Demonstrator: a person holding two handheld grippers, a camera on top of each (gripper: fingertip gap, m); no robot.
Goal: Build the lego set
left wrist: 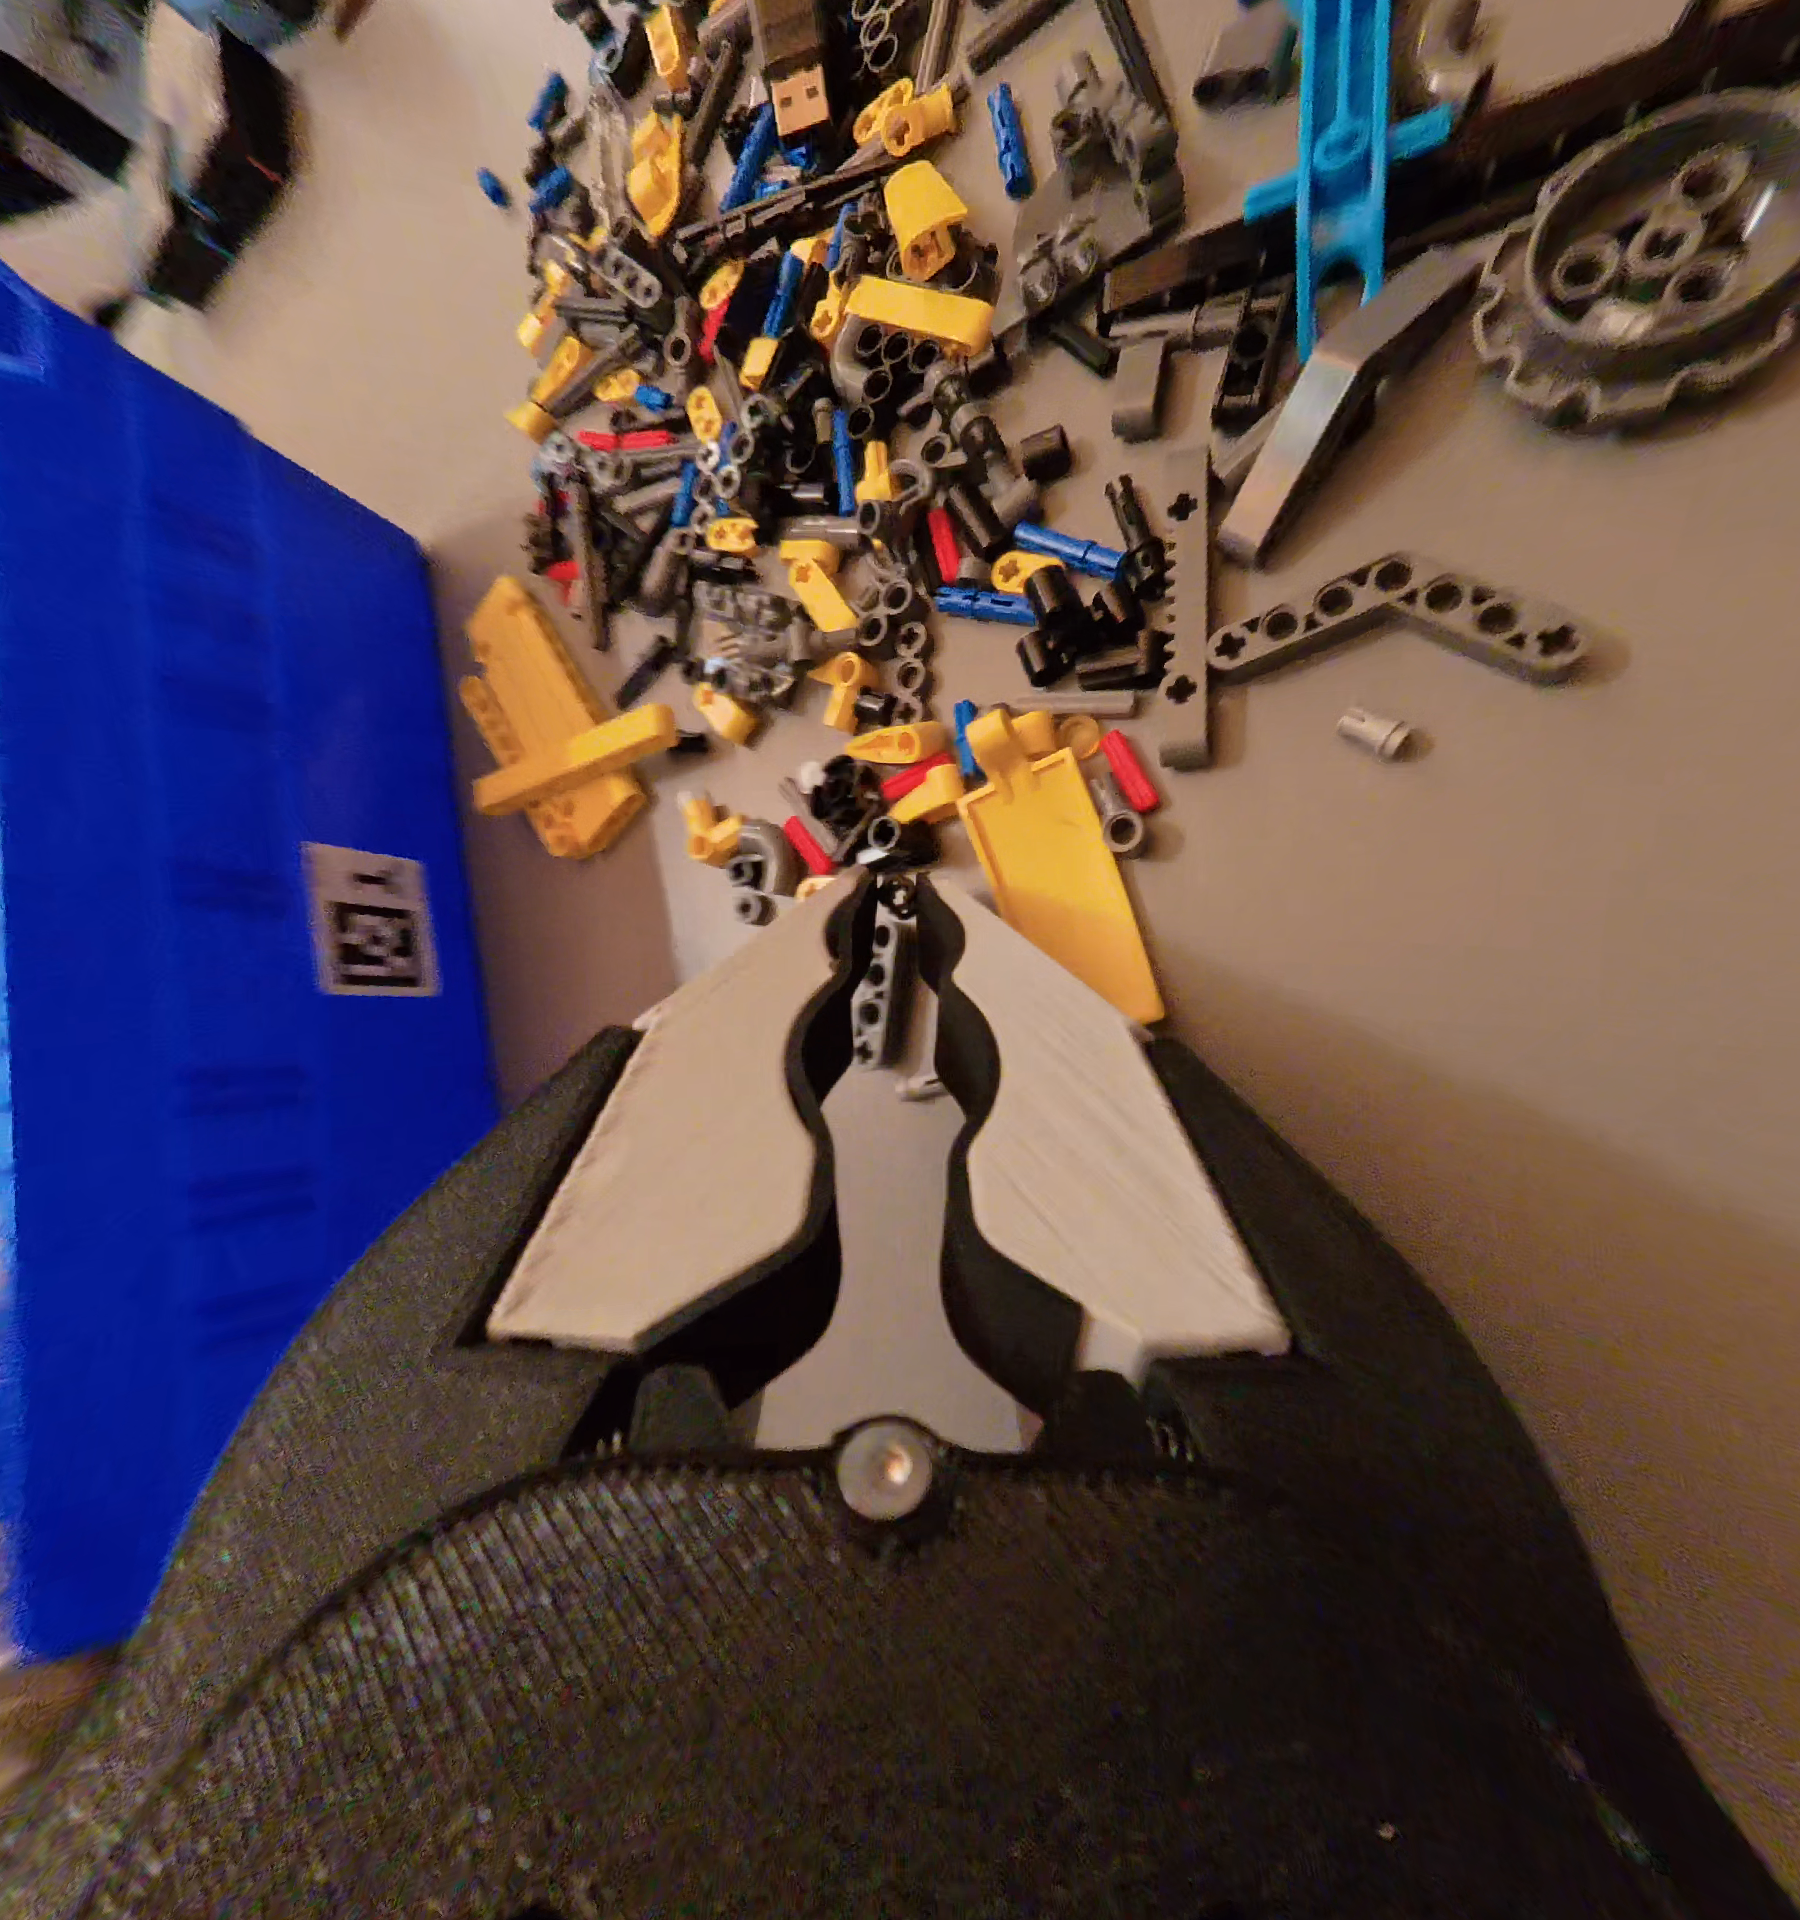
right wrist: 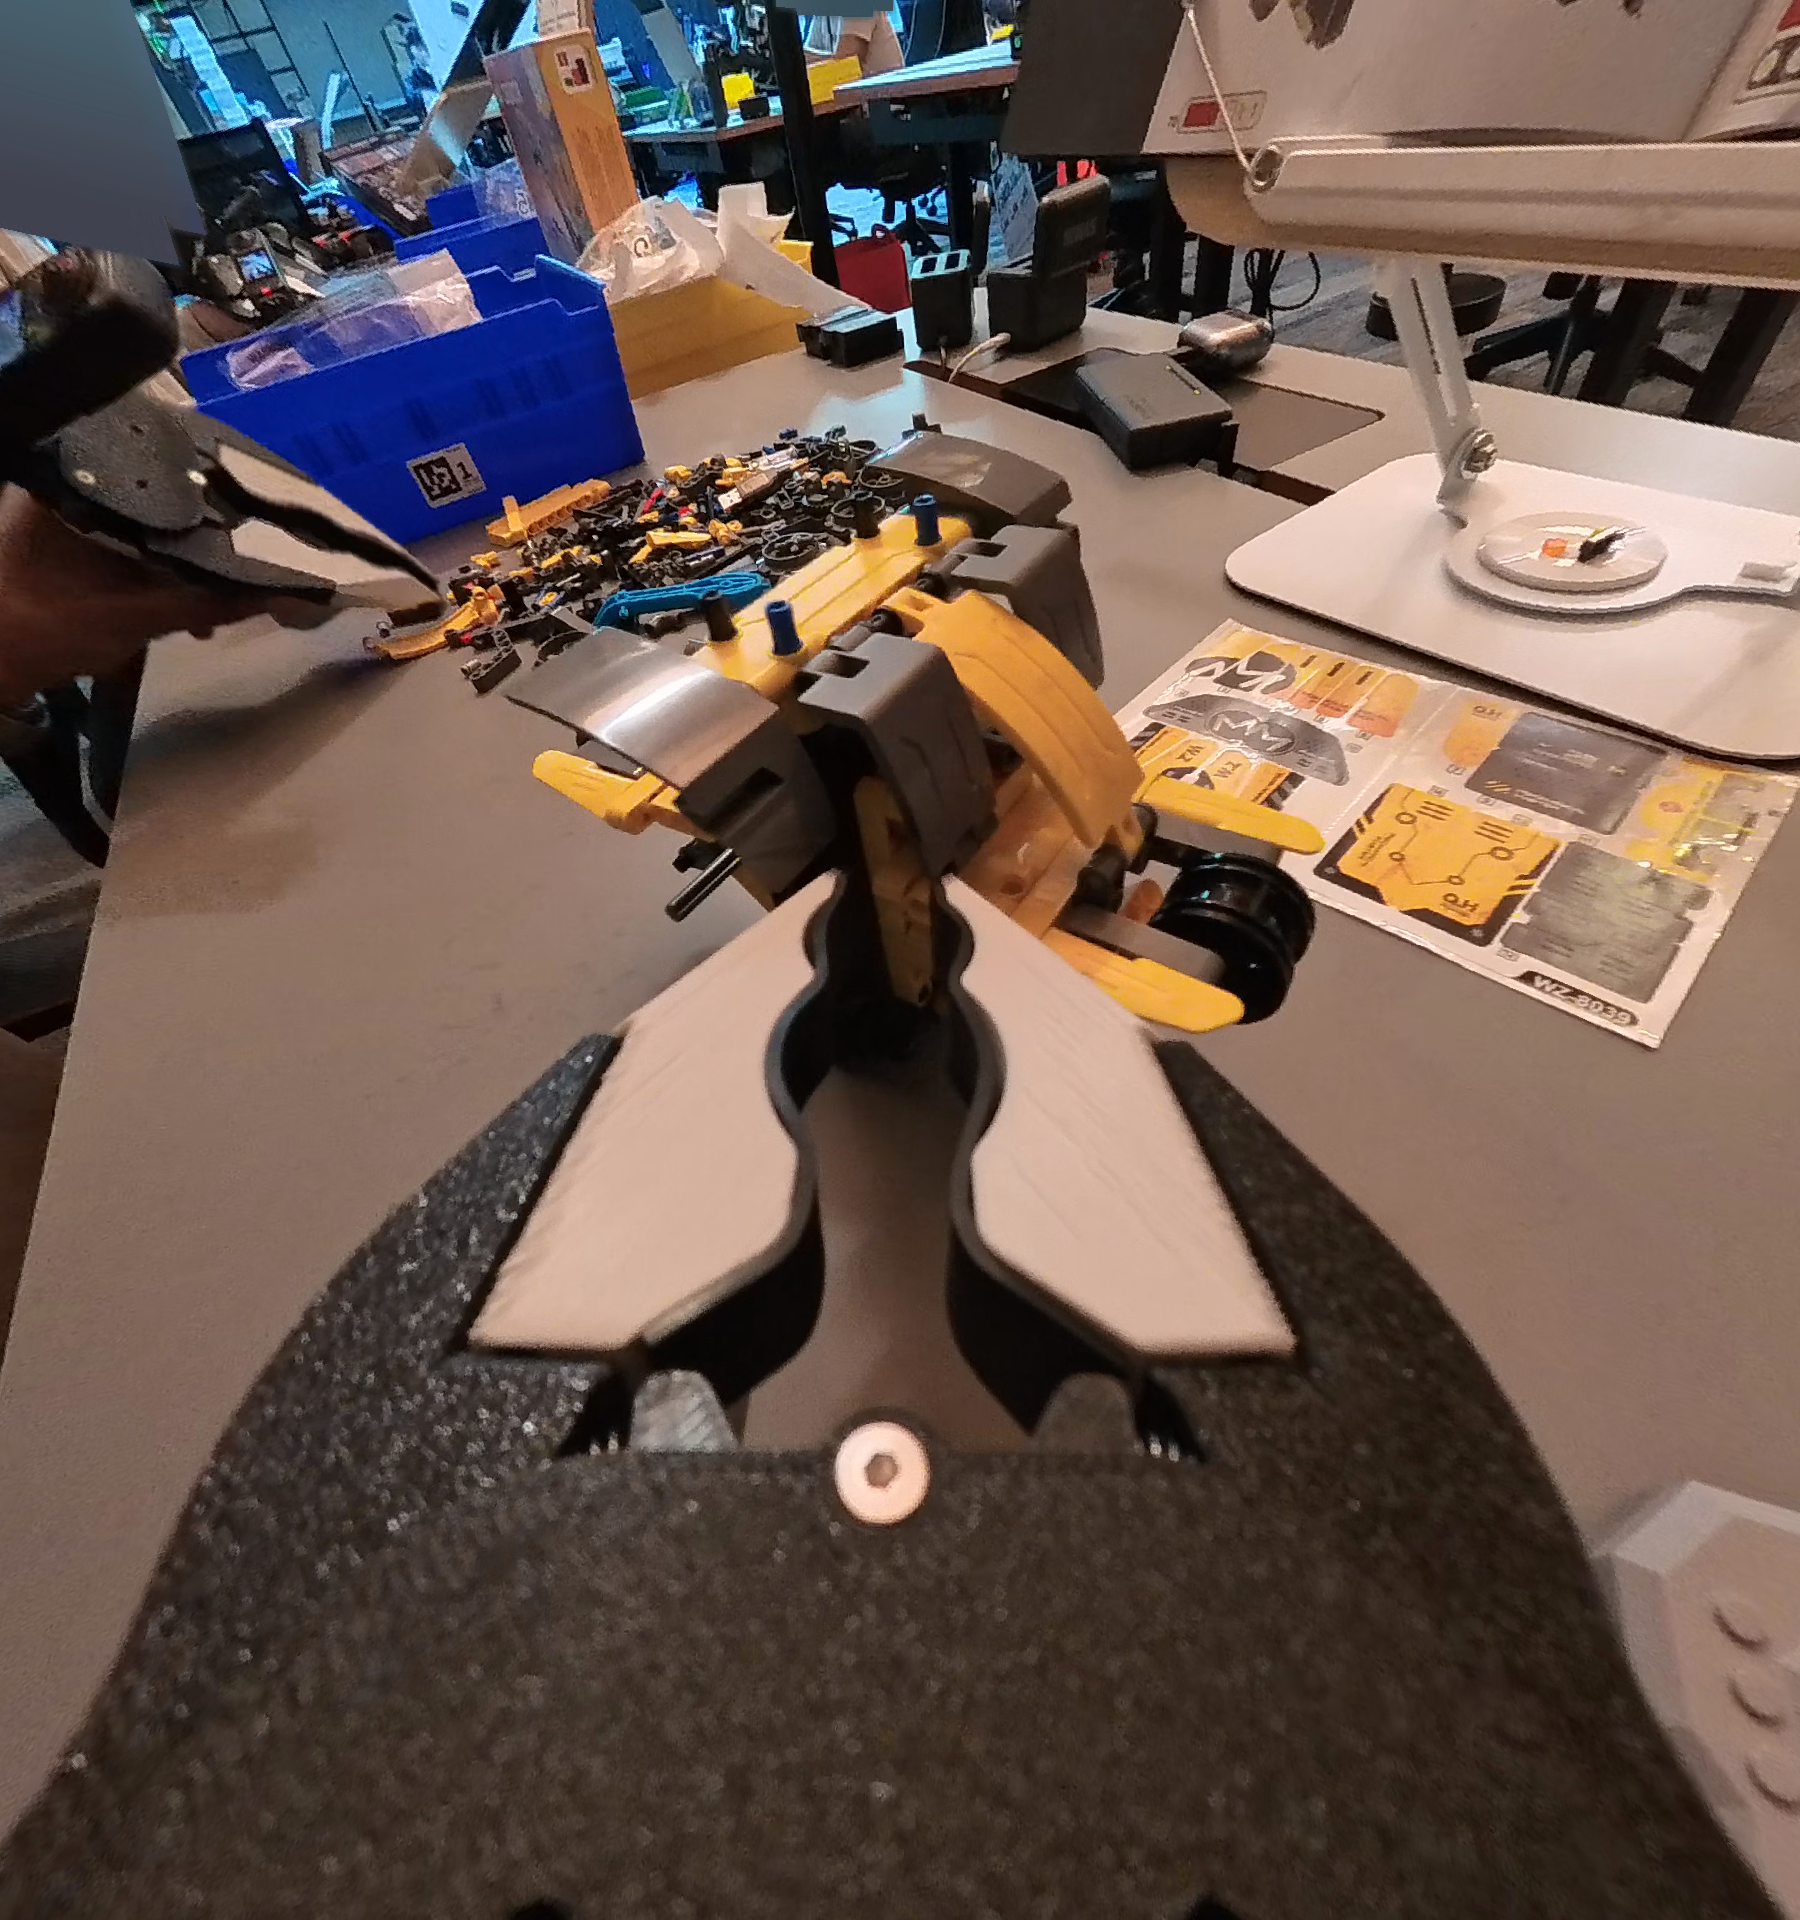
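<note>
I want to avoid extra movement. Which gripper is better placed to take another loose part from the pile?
Probably the left gripper: its tips are at the pile of loose parts, though a grey beam sits between them. The right gripper is shut on the yellow model.

Grey table (right wrist: 356,935), matte top. Lying directly on it: a heap of small loose building pieces (right wrist: 667,540) in yellow, black, blue and red toward the far left corner; a blue bin (right wrist: 408,405) bearing a square printed marker, just beyond the heap at the left edge; a printed sticker sheet (right wrist: 1447,821) near the right edge; a white stand base (right wrist: 1498,613) beyond the sheet; black boxes (right wrist: 1145,405) along the far edge.
</note>
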